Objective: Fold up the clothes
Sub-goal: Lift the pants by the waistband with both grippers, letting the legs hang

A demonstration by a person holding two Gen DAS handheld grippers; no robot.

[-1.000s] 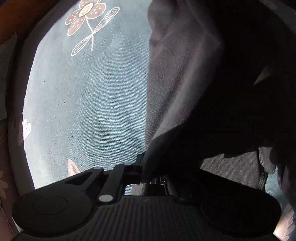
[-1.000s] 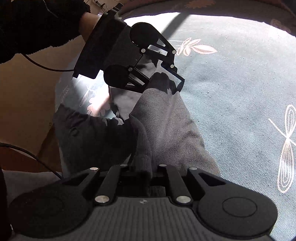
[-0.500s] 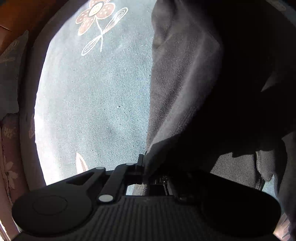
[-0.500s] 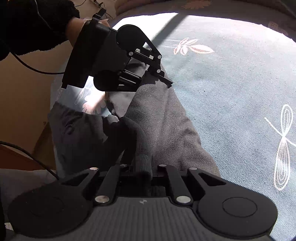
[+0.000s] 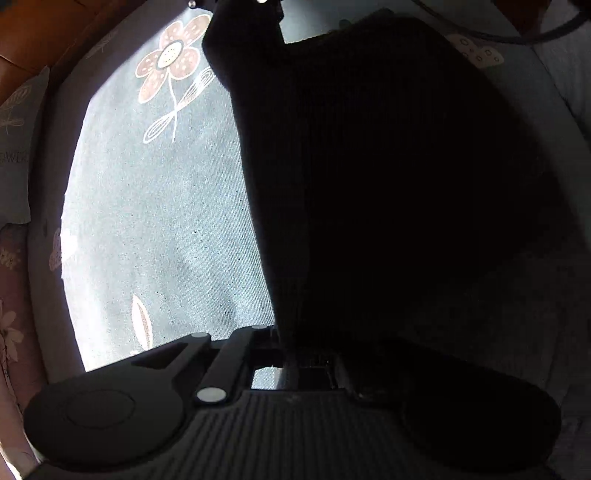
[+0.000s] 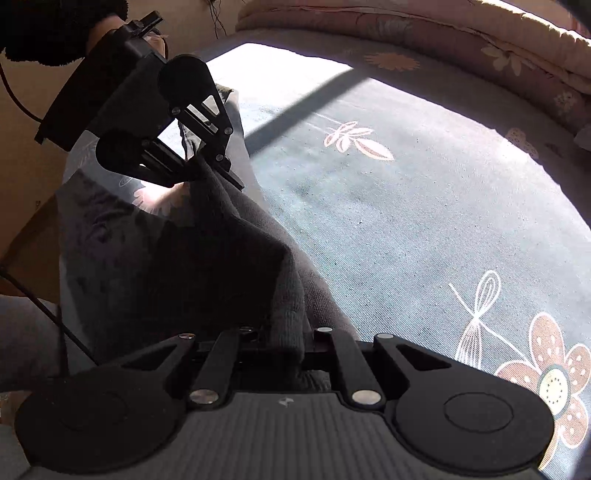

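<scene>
Grey knit garment (image 6: 207,258) held up between both tools above a blue-grey bedspread (image 6: 406,221) printed with flowers. Right tool (image 6: 291,343) is clamped on one bunched, ribbed edge of the garment, which rises from between its fingers. Left tool (image 6: 207,162), seen from the right wrist view at upper left, pinches the opposite end of the cloth; a hand (image 6: 103,31) in a dark fuzzy sleeve (image 6: 55,26) carries it. In the left wrist view the garment (image 5: 388,203) hangs as a dark, backlit mass from the left tool (image 5: 295,354), covering the right half of the view. A pink floral quilt (image 6: 443,40) lies along the bed's far edge.
</scene>
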